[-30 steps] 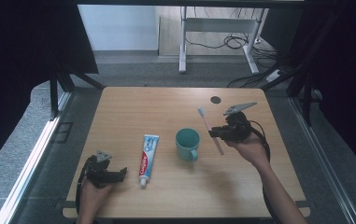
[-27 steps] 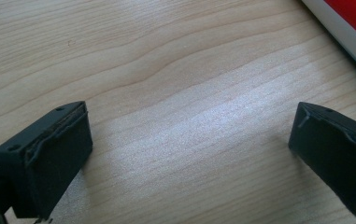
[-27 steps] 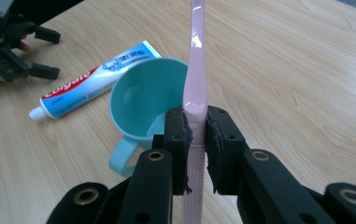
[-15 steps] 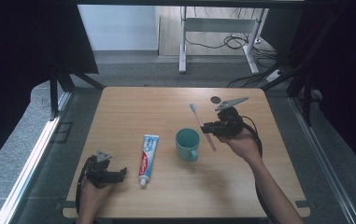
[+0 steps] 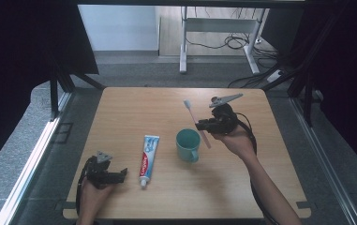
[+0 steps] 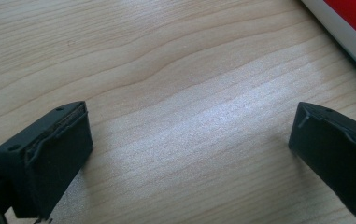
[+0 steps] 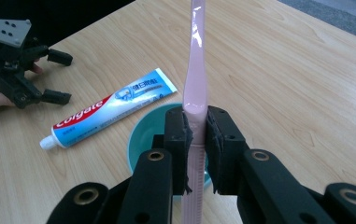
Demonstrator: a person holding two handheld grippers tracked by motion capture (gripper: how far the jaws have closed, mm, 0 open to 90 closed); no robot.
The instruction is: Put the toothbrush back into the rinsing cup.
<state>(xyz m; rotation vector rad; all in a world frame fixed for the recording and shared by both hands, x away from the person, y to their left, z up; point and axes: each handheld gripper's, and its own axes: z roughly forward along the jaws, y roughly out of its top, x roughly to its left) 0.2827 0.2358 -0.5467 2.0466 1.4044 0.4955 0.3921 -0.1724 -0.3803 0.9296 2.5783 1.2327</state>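
A: What was your right claw (image 7: 196,140) doing?

B: It was pinching the pale pink plastic toothbrush (image 5: 196,121), pads pressed against the handle from both sides. In the right gripper view the toothbrush (image 7: 197,70) ran straight up between the jaws.

A: And where was the brush on the counter?

B: You held it off the light wooden counter (image 5: 134,108), slanted, with the bristle end pointing to the far side and the lower end of the handle just beside the teal ceramic mug (image 5: 188,145). From the right gripper view the mug (image 7: 145,135) sat directly beneath the claw.

A: The other hand?

B: Your left claw (image 5: 119,175) lay low at the near left of the counter, jaws spread wide with bare wood between them. The white, red and blue toothpaste tube (image 5: 148,153) lay flat just beside it, cap toward you, between that claw and the mug.
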